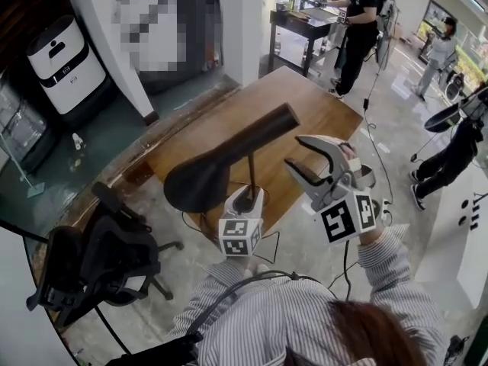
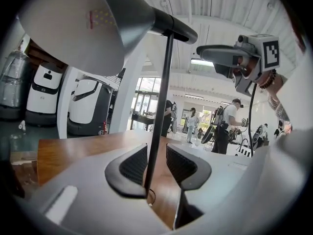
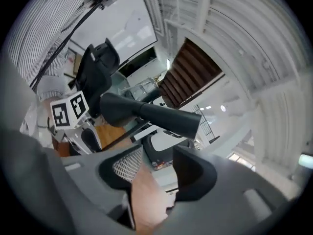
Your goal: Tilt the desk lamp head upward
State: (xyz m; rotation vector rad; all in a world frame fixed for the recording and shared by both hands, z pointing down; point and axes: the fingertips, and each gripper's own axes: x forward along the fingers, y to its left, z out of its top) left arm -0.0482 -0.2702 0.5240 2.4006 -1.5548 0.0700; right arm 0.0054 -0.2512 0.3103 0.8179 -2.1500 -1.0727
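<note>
A black desk lamp stands on the wooden table (image 1: 320,113). Its long head (image 1: 221,158) slopes down to the left, with the wide shade (image 2: 73,23) low and the narrow tail end (image 3: 186,124) high. My left gripper (image 1: 245,200) is low on the thin stem (image 2: 161,97). The stem runs between the two pads (image 2: 183,166), with a gap on the right side, so the left gripper (image 2: 156,165) is open. My right gripper (image 1: 296,152) hangs open just right of the tail end, apart from it. Only a skin-coloured blur shows between the right gripper's (image 3: 156,168) jaws.
A black office chair (image 1: 99,258) stands left of the table. A white machine (image 1: 65,56) sits at the far left by a glass surface. People (image 1: 358,21) stand at another table (image 1: 305,25) at the back. A cable (image 1: 377,151) trails on the floor to the right.
</note>
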